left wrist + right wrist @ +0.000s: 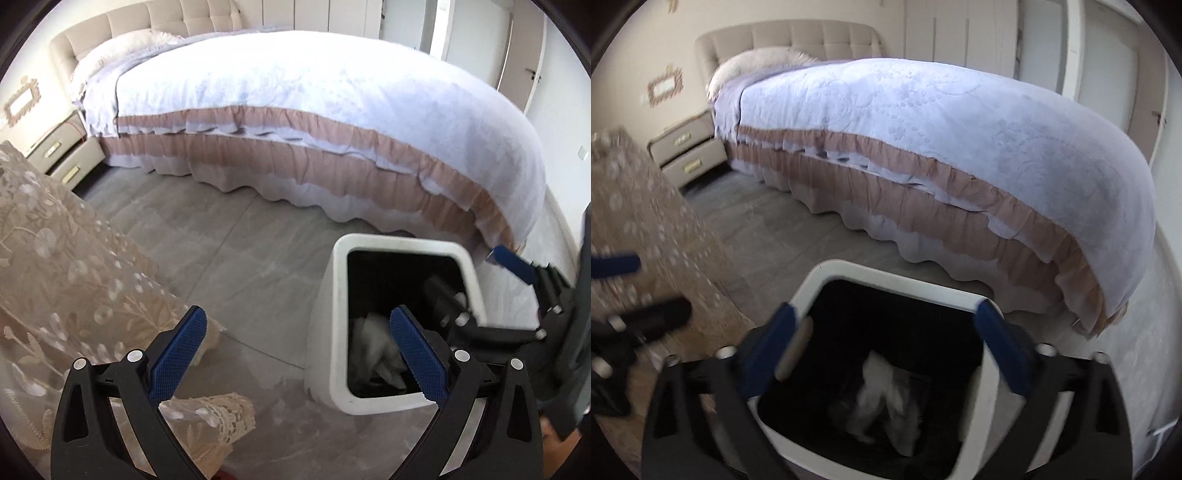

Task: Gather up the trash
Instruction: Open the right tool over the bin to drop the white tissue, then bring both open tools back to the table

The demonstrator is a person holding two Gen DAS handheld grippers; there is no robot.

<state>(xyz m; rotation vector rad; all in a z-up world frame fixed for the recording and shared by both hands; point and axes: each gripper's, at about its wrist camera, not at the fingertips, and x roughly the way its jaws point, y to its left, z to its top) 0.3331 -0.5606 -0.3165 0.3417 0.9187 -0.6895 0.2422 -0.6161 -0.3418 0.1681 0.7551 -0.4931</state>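
Blurred white trash in dark bin; left hand-held gripper smeared, edge-cropped.

No text, label, brand, number or sign is being shown legibly in either view; nothing readable is being displayed on any surface.

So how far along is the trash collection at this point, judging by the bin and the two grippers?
Done: crumpled white paper lies inside the white bin. In hand: nothing; the right gripper is over the bin mouth, jaws open and empty, and the left gripper is open beside it. Left: no loose trash shows on the grey floor in view.
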